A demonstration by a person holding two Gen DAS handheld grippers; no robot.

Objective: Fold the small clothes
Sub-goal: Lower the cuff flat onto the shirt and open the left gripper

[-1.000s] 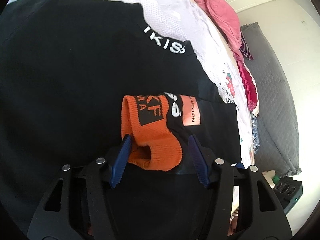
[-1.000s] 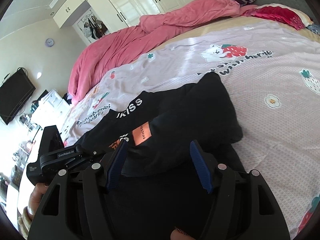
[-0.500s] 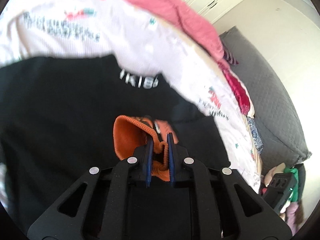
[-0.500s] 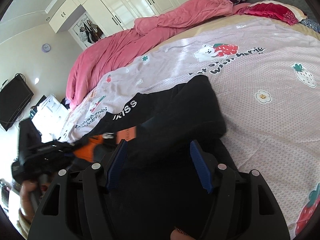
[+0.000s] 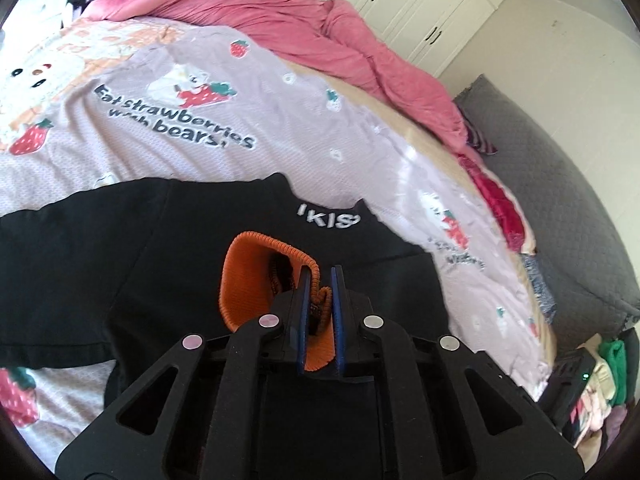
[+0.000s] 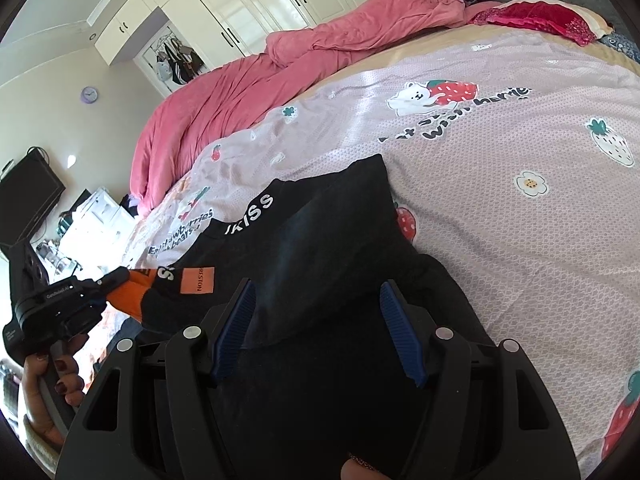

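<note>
On the strawberry-print bedsheet [image 5: 248, 80] lies the black sweatshirt [image 5: 120, 248]; my left gripper [image 5: 319, 280], wide apart a second ago, now pinches its orange cuff [image 5: 256, 280] and has lifted it. My right gripper [image 6: 316, 332] hovers agape over the black fabric, so the sleeve fold can begin.

A black garment [image 5: 120, 264] (white lettering at its collar) lies spread on the bed [image 5: 280, 128], its orange cuff [image 5: 256, 280] lifted above it.
</note>
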